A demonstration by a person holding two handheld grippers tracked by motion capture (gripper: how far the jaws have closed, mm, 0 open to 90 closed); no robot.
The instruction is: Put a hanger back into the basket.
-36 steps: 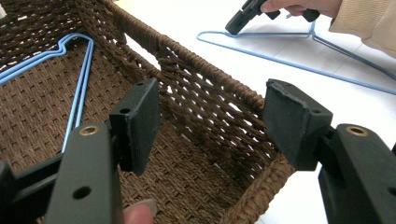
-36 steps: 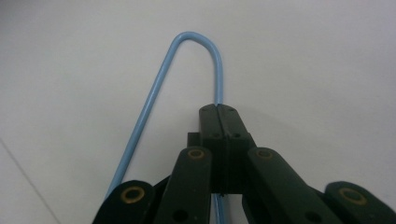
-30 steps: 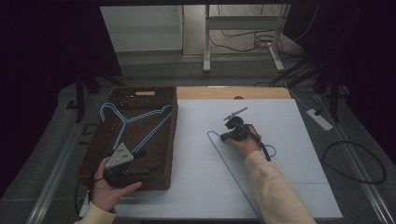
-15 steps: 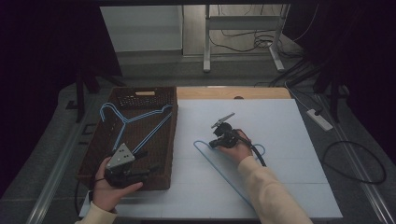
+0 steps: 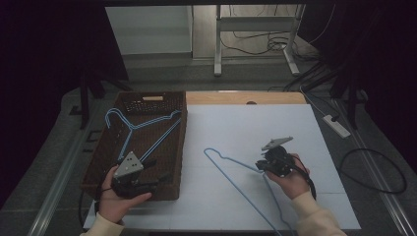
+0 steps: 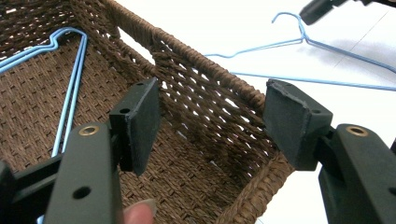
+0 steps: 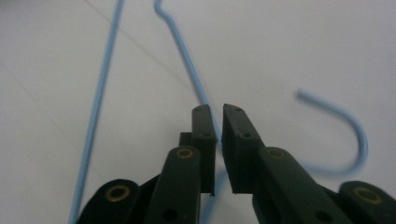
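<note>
From the high view I see my right gripper [image 5: 259, 165] low over the white table sheet [image 5: 295, 128], set at the neck of a thin light-blue wire hanger [image 5: 231, 163] that lies flat on the sheet to the right of the basket, hook toward the basket, its long sides running back toward my right sleeve. In the right gripper view the two black jaws stand narrow, with a slim gap between them, and the hanger's wire [image 7: 189, 70] runs straight into that gap; they have just been opening a little, and I cannot see the pads pressing on the wire, so I read it as lying between them rather than clamped. A second curve of blue wire [image 7: 355, 128] shows blurred to the right of the jaws. My left gripper [image 5: 152, 172] rests at the near right corner of the dark brown woven wicker basket [image 5: 183, 147], its jaws wide, one pad inside the basket and one outside, astride the wall without touching it. Inside the basket lie more light-blue wire hangers [image 5: 142, 128], flat on the woven floor.
</note>
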